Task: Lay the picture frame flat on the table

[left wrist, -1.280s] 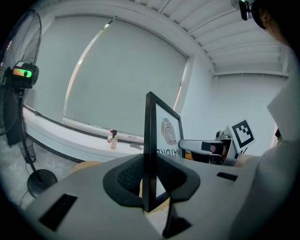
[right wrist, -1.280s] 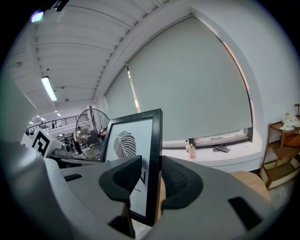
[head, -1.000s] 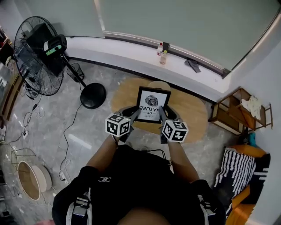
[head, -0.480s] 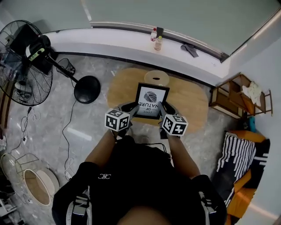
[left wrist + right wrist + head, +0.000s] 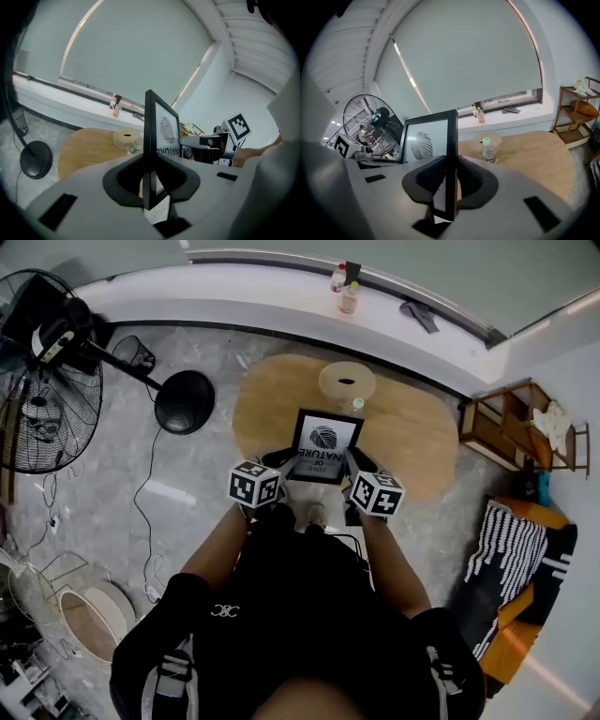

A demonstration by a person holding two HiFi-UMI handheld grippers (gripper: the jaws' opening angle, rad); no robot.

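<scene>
Left gripper (image 5: 149, 176): jaws clamped on the left edge of the picture frame (image 5: 161, 129). Right gripper (image 5: 450, 180): jaws closing, pads on the right edge. Only the gripper views show these grips. Only the head view shows the frame over the near edge of the table (image 5: 412, 442).
</scene>
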